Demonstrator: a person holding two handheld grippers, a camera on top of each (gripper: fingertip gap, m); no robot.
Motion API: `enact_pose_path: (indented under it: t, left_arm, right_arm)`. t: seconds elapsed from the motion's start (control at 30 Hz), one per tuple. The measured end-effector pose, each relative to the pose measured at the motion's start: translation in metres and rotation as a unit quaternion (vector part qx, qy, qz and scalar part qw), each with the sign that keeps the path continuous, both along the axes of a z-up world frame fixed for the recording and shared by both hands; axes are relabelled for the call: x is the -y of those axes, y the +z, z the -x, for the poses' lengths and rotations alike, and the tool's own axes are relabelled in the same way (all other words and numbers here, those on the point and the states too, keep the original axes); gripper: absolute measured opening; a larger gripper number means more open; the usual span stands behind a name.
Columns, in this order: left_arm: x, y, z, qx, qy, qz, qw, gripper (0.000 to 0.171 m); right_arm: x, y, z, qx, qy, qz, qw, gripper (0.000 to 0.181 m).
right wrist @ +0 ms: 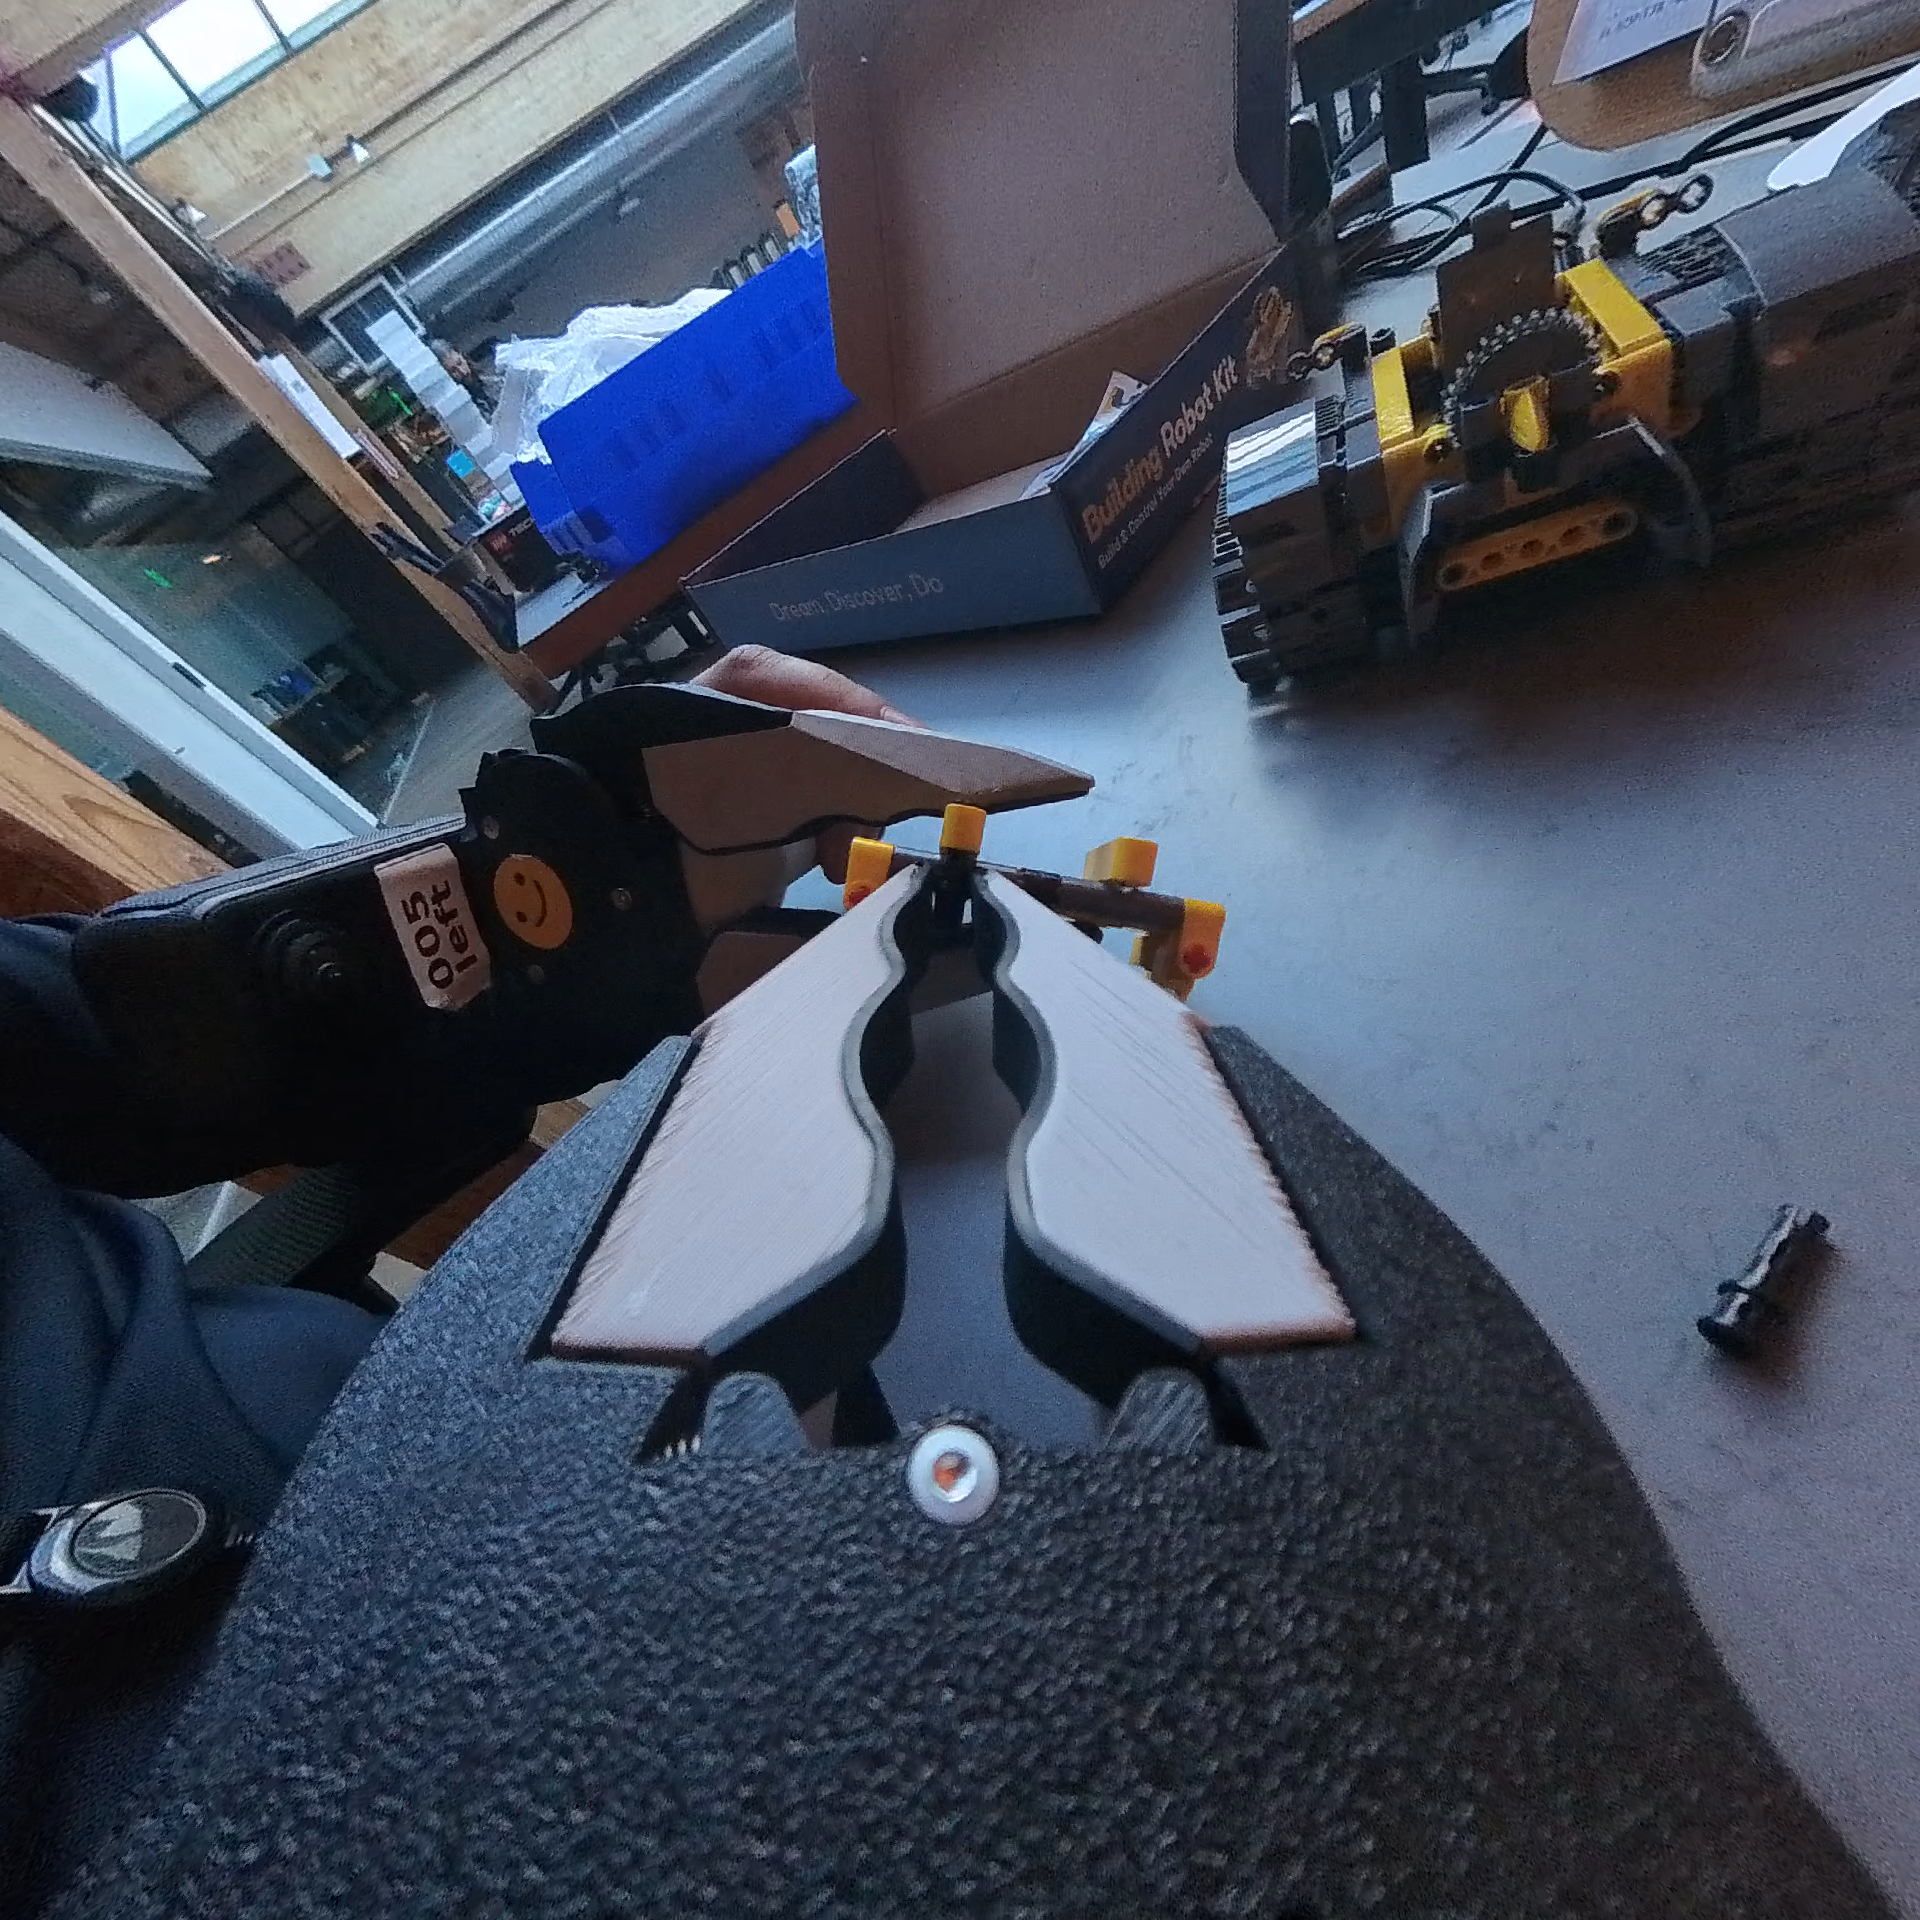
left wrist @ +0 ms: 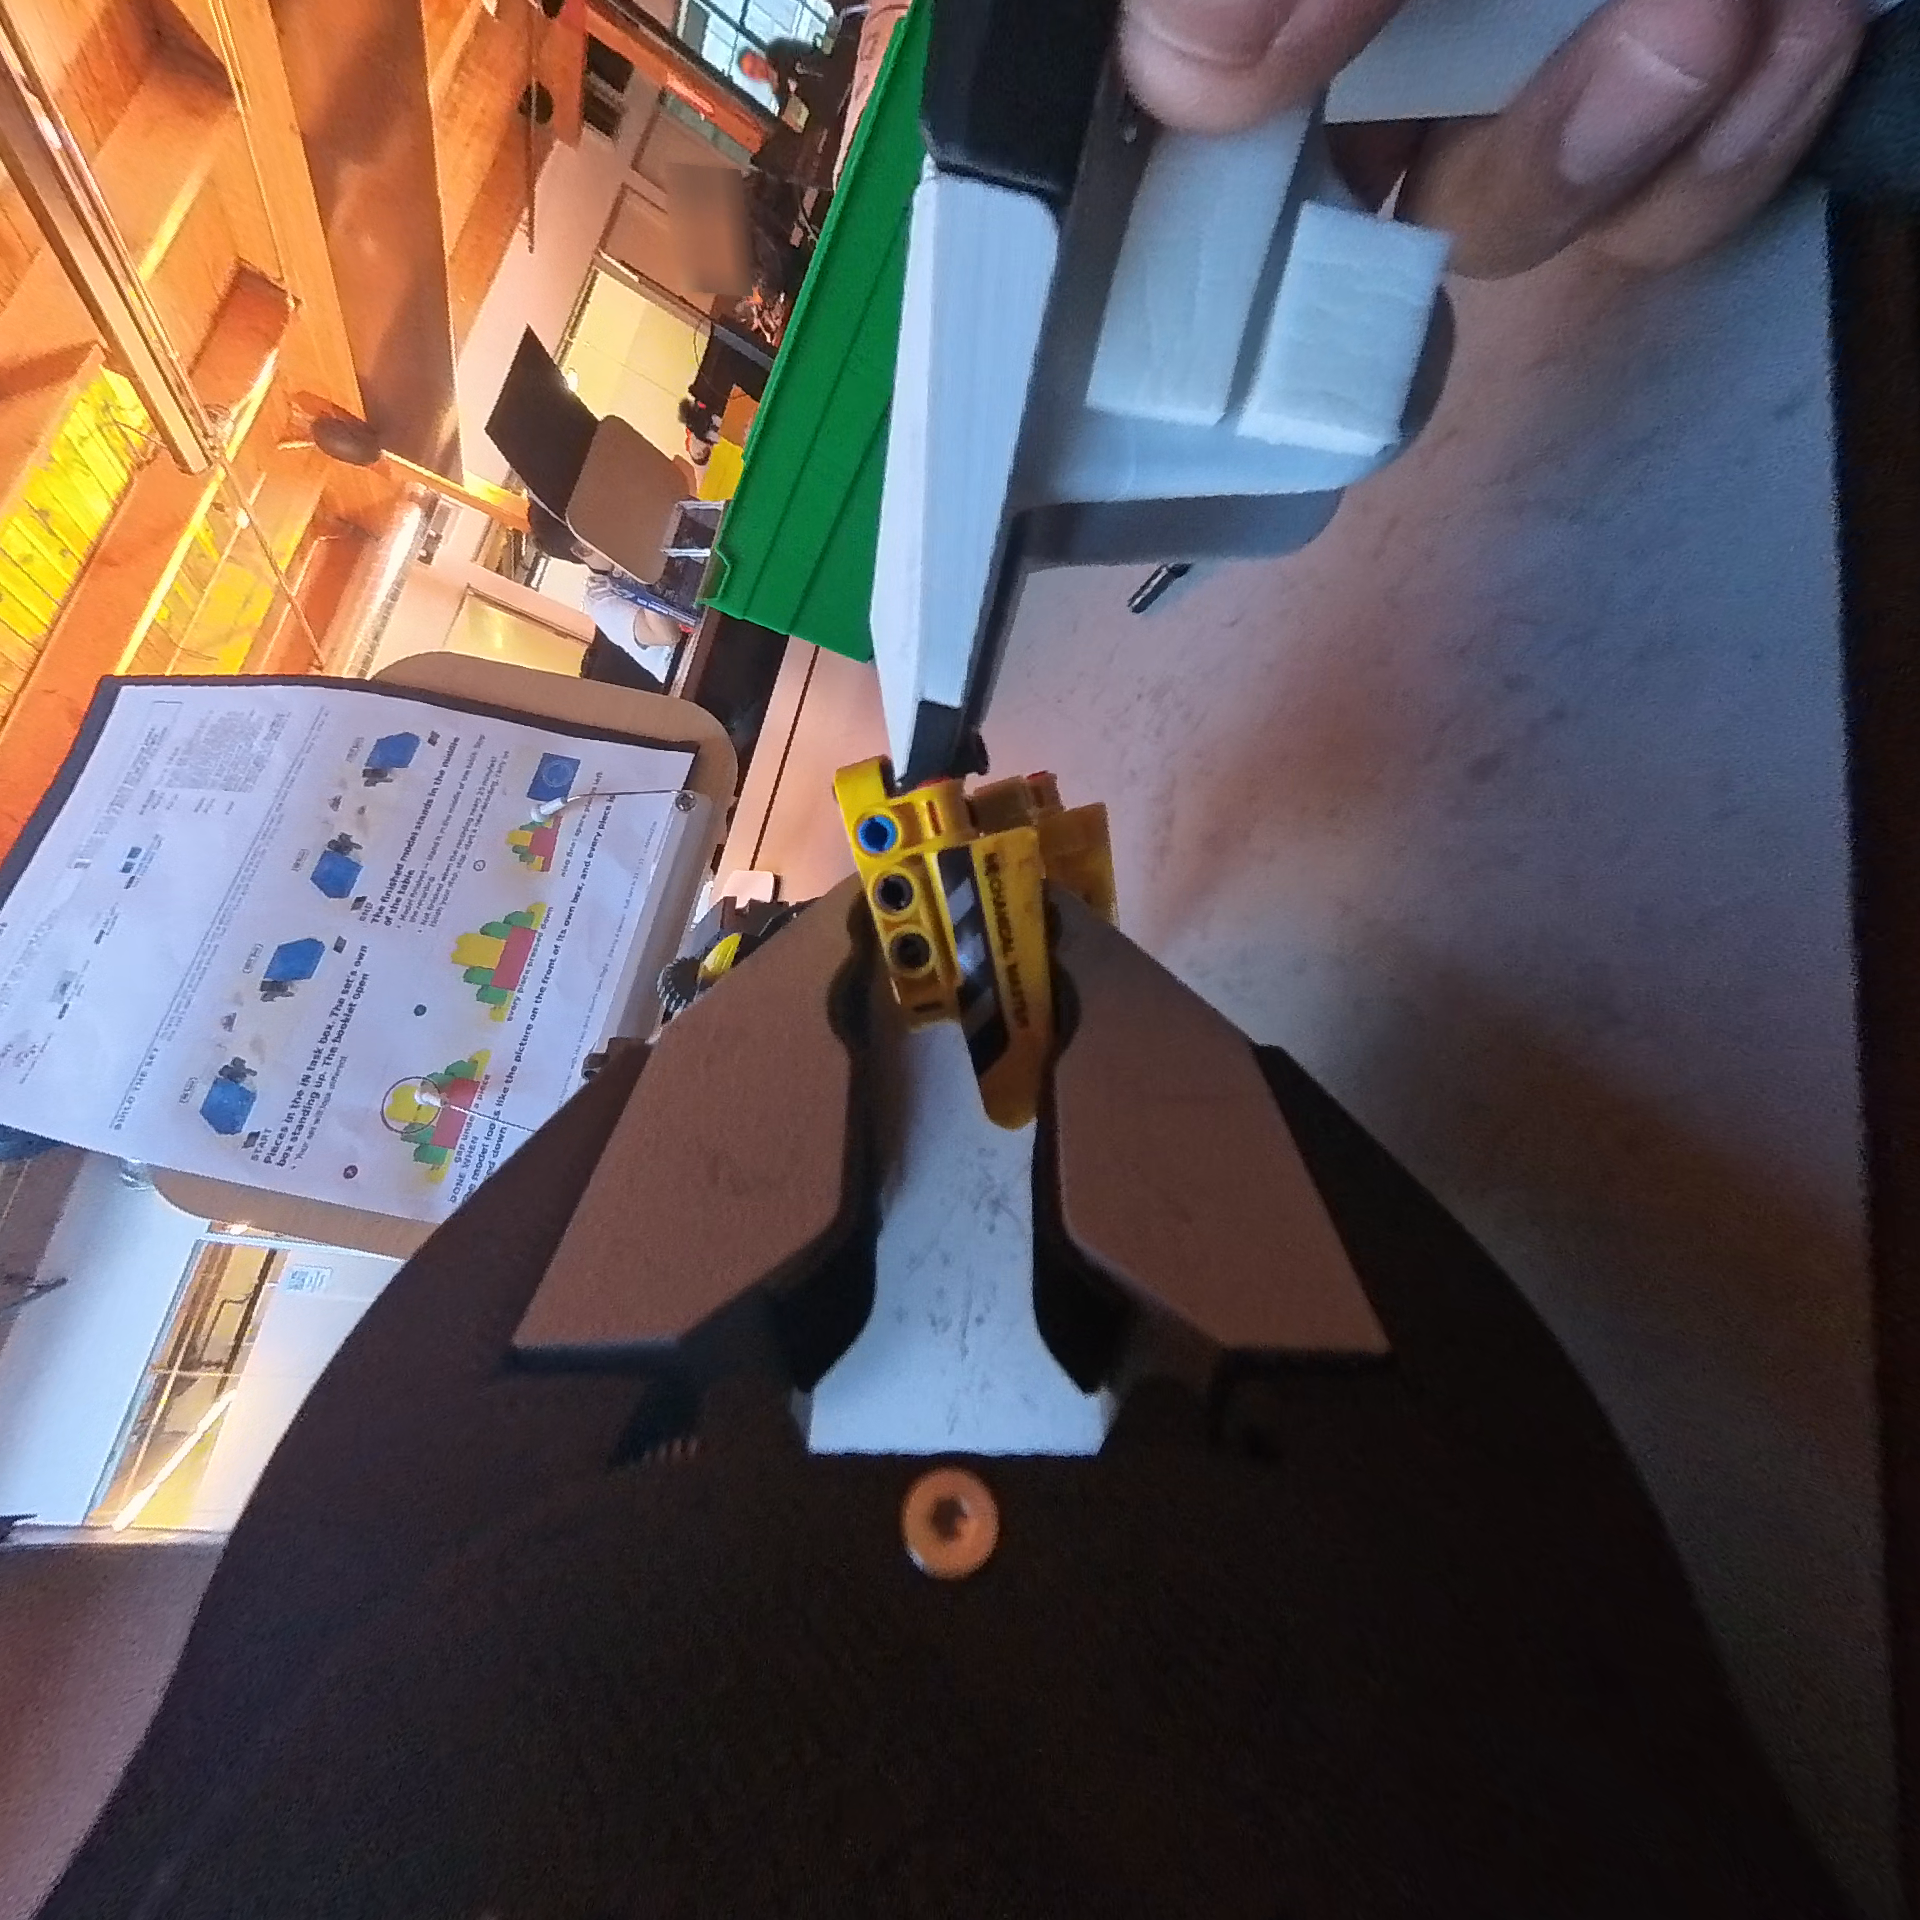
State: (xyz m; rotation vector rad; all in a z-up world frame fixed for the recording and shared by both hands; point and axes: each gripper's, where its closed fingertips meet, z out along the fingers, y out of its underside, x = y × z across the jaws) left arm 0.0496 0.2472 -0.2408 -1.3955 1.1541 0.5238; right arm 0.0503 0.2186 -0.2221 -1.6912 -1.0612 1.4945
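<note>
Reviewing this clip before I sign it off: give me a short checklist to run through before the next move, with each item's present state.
1. Left gripper clamped on the yellow assembly: ok, fingers closed on it.
2. Right gripper gripping the small black piece at the assembly: ok, tips pinched together.
3. Black piece seated in the assembly: cannot tell, joint hidden by fingertips.
4. Spare black pin within view on the table: ok, lying loose.
5. Tracked model apart from both grippers: ok.

Glossy plastic yellow assembly (left wrist: 961, 914); seemingly matt table (right wrist: 1558, 935).
</note>
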Motion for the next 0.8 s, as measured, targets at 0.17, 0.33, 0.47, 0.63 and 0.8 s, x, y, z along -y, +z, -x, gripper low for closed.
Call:
enact_pose_path:
  t: [0.17,0.33,0.47,0.63,0.8]
  left_arm:
    - [0.0007,0.0009,-0.0018,-0.004,-0.003,-0.004,1.000,0.027]
    - [0.0004,0.0002,-0.0018,-0.005,-0.004,0.001,1.000,0.026]
    - [-0.0002,-0.0002,-0.0013,-0.009,-0.001,0.000,1.000,0.027]
    - [-0.0005,0.0004,-0.0014,-0.003,-0.003,0.001,1.000,0.026]
    - [0.0001,0.0019,-0.0016,-0.005,-0.003,-0.005,1.000,0.026]
  right_arm:
    - [0.0018,-0.0001,-0.0002,-0.003,0.007,0.009,1.000,0.005]
    - [0.0006,-0.0004,-0.0011,-0.001,-0.008,-0.014,1.000,0.005]
    - [0.0005,-0.0006,-0.0010,-0.001,-0.016,-0.021,1.000,0.004]
    - [0.0001,0.0005,-0.0009,-0.003,-0.026,-0.041,0.999,0.004]
    - [-0.0003,0.0049,-0.0034,-0.021,-0.022,-0.030,0.999,0.003]
